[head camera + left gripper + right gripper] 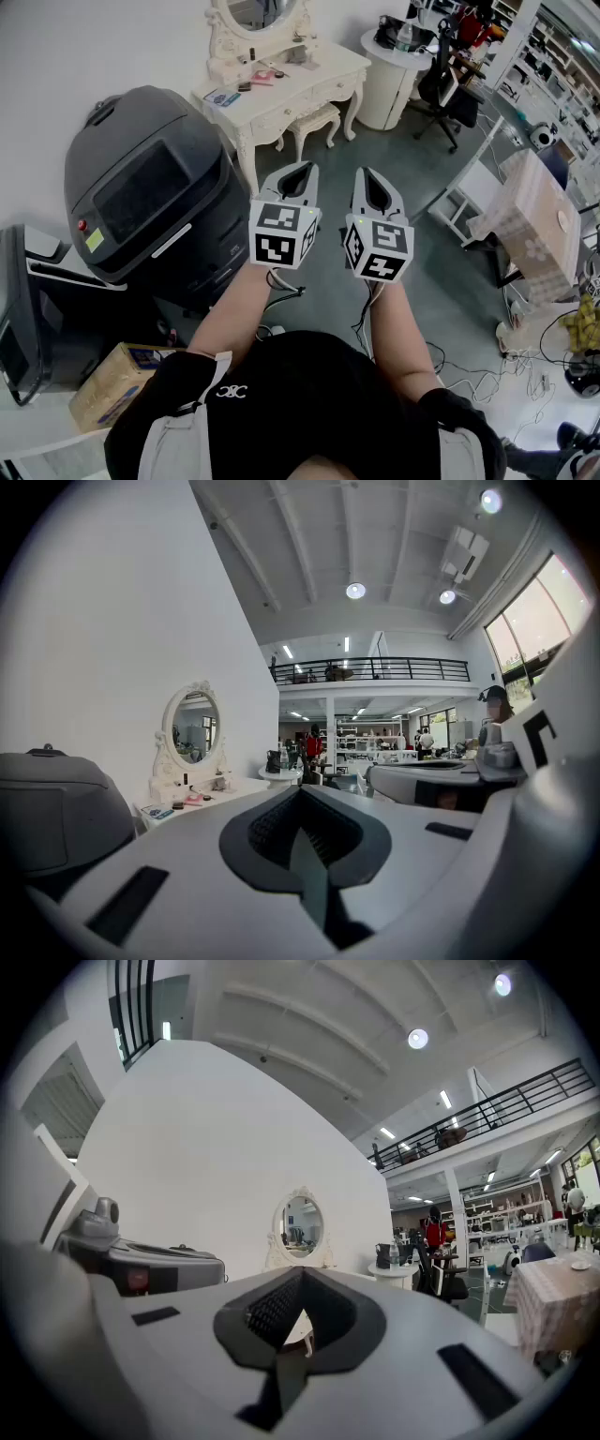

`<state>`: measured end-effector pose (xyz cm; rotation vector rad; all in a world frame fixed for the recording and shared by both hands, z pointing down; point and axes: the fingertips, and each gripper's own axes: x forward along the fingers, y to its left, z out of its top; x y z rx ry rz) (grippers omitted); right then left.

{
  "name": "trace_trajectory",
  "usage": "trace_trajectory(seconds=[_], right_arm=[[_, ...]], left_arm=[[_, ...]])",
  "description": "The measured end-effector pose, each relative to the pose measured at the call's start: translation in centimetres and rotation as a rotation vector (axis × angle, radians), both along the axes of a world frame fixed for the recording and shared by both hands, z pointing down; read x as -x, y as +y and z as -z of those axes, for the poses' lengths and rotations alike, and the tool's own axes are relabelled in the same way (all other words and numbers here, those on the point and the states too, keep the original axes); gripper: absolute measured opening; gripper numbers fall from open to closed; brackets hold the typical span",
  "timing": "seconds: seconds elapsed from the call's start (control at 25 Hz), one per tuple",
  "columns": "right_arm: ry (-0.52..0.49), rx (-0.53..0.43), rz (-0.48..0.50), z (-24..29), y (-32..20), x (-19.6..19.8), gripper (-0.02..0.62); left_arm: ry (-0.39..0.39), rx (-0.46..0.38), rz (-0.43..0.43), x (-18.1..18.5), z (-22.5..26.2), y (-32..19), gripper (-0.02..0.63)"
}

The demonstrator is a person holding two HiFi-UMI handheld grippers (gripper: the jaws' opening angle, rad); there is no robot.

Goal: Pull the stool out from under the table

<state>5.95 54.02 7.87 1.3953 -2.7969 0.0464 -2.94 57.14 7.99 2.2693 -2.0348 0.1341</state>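
A white carved stool with a pale cushion stands tucked partly under the ornate white dressing table, which carries an oval mirror. Both sit far ahead at the top of the head view. My left gripper and right gripper are held side by side in mid-air, well short of the stool, pointing toward it. Their jaws are shut with nothing between them. In the left gripper view my left gripper shows the table at left. In the right gripper view the mirror rises above my right gripper.
A big black machine stands left of the path, next to the dressing table. A round white table and a black office chair are beyond on the right. A cloth-covered table, a cardboard box and floor cables lie around.
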Motion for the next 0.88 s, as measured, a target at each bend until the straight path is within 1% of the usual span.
trace_trajectory(seconds=[0.16,0.36,0.44,0.56,0.72,0.88], right_arm=[[-0.006,0.006,0.002,-0.1,-0.1,-0.2,0.008],[-0.048,0.035,0.006,-0.3,-0.1,-0.2,0.008],[-0.05,0.042,0.009,-0.4,-0.1,-0.1,0.008],[-0.033,0.034,0.001,-0.4,-0.1,0.0,0.008],[0.021,-0.002,-0.019,-0.4,0.1,0.7,0.008],[0.032,-0.002,-0.018,-0.7,0.6,2.0,0.008]], left_arm=[[-0.004,0.007,-0.002,-0.2,-0.2,0.0,0.005],[-0.009,0.016,-0.002,0.2,-0.8,0.2,0.005],[-0.009,0.018,0.004,0.3,-0.9,0.2,0.005],[-0.005,0.012,0.015,0.6,-0.7,0.1,0.005],[-0.007,0.014,0.004,1.0,-0.7,0.1,0.005],[0.005,0.027,-0.004,2.2,-1.3,0.3,0.005]])
